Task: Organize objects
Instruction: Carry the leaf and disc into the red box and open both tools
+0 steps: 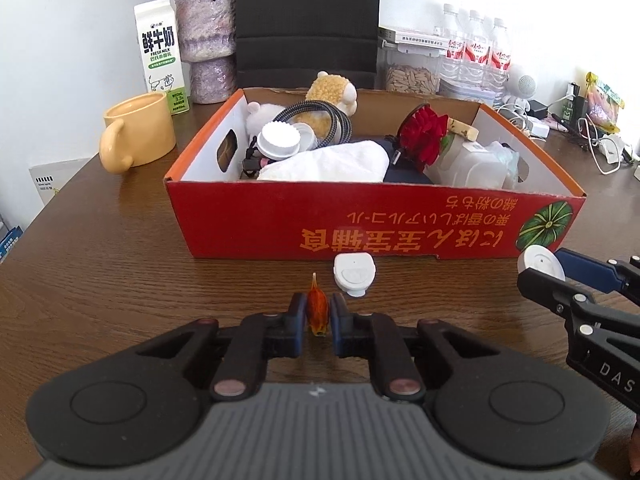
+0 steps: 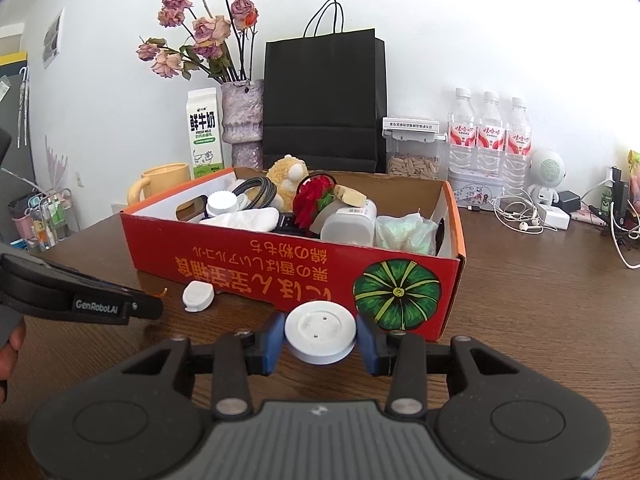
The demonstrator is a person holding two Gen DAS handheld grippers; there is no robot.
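So the little orange thing (image 1: 318, 309), looks like a tiny dried pepper or a leaf, can't tell which, is pinched between the pads of the left gripper (image 1: 318, 314); jaws pressed right in on it, its thin tip poking up past the fingertips, low over the wooden table (image 1: 120, 280). Just beyond it on the table sits a small white cap-shaped piece (image 1: 354, 275), apart from the gripper and just in front of the red cardboard box (image 1: 360, 220).

The right gripper (image 2: 320, 340) is clamped on a white round disc (image 2: 320, 338), one blue pad on each side of its rim; it's held right at the front wall of the box, by the printed green pumpkin (image 2: 397, 290). From the left view you can see that same disc off to the right side, near the box's corner.

The box itself is open on top and pretty stuffed: white cloth (image 1: 328, 162), a red artificial flower (image 1: 424, 136), a yellow plush toy (image 1: 332, 96), a coiled braided cable (image 1: 324, 120), a white ribbed lid (image 1: 279, 142) and a translucent plastic container (image 1: 468, 164).

Behind the box: a yellow mug (image 1: 138, 136) at the left, a milk carton (image 1: 160, 56), a purple vase (image 1: 206, 44) with dried roses, a black paper bag (image 2: 324, 104), a jar of seeds (image 2: 412, 160), three water bottles (image 2: 490, 140); further right a small white robot-shaped gadget (image 2: 546, 176) and a tangle of white earphones and chargers (image 2: 524, 216). A bit of the person's hand (image 2: 10, 354) shows at the left edge of the right view.
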